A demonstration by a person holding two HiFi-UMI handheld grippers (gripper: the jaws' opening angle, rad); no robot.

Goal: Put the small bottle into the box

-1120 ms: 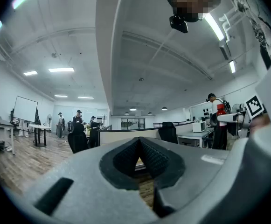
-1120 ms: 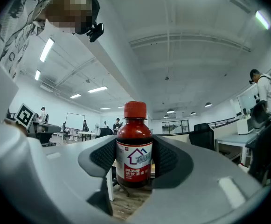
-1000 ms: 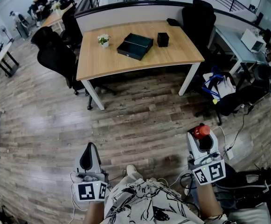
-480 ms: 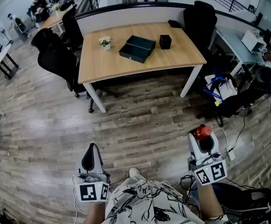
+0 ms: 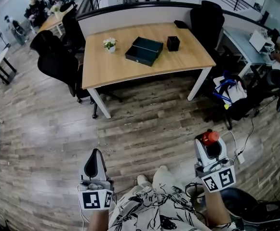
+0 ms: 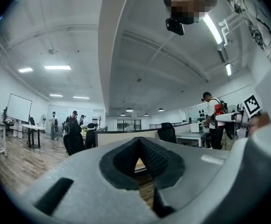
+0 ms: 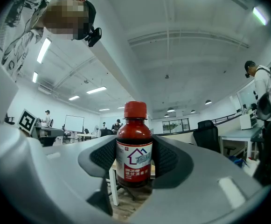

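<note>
A small brown bottle with a red cap (image 7: 134, 157) stands upright between the pads of my right gripper (image 7: 134, 146), which is shut on it. In the head view the bottle's cap (image 5: 209, 137) shows at the tip of the right gripper (image 5: 210, 140), low over the floor at the lower right. My left gripper (image 5: 94, 154) hangs at the lower left, its tips together with nothing between them (image 6: 138, 141). Far ahead, a flat dark box (image 5: 144, 50) and a small black cube box (image 5: 173, 43) lie on a wooden table (image 5: 106, 69).
A little potted plant (image 5: 110, 43) stands on the table's left part. Black office chairs (image 5: 58, 61) crowd its left side and another (image 5: 207, 18) stands behind it. Bags and cables (image 5: 231, 93) lie on the wood floor at the right. People work at distant desks.
The table has drifted slightly right and lower in the head view as the person steps; a leg now shows between the grippers. Both grippers keep their places, and the bottle stays gripped.
</note>
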